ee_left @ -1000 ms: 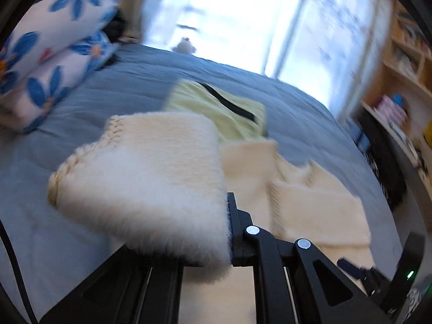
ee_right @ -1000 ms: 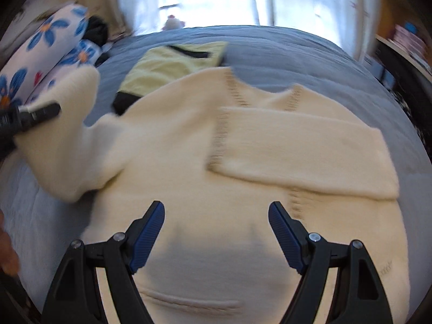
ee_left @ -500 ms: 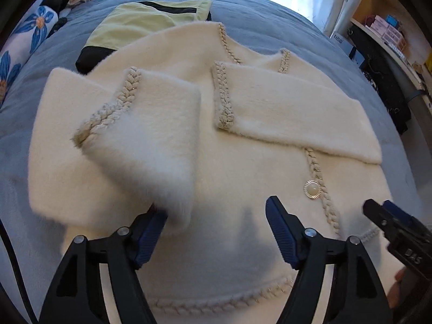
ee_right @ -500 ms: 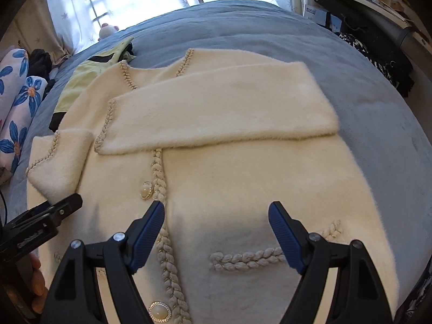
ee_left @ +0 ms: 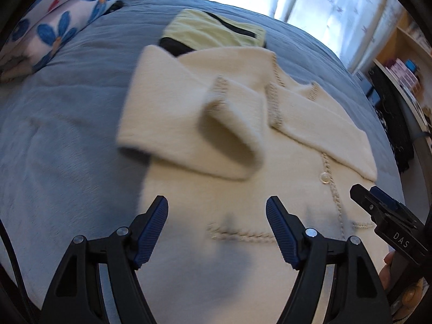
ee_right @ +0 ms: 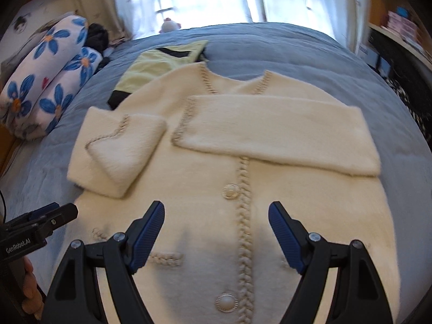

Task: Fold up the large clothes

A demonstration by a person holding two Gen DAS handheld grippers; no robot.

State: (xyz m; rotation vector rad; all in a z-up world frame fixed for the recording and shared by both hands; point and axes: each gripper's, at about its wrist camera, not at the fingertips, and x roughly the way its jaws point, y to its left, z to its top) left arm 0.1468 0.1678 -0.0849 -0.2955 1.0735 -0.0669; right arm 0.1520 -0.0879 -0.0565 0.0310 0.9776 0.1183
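A cream fuzzy cardigan (ee_right: 243, 183) with braided trim and pearl buttons lies flat on the blue bed (ee_right: 283, 48). Its right sleeve (ee_right: 275, 132) is folded across the chest. Its left sleeve (ee_right: 118, 151) lies folded over at the left side, loosely humped in the left wrist view (ee_left: 194, 129). My left gripper (ee_left: 217, 229) is open and empty, above the cardigan's lower left part (ee_left: 216, 256). My right gripper (ee_right: 216, 232) is open and empty, above the button placket. Each gripper shows at the edge of the other's view.
A folded yellow-green garment with black trim (ee_right: 159, 62) lies beyond the cardigan's collar. Blue-flowered pillows (ee_right: 46, 78) lie at the left. Shelves with boxes (ee_right: 402, 24) stand at the right past the bed edge. A bright window is behind.
My left gripper let go of the left sleeve, which now lies folded on the cardigan, and drew back toward the hem. The right gripper stayed open and shifted slightly.
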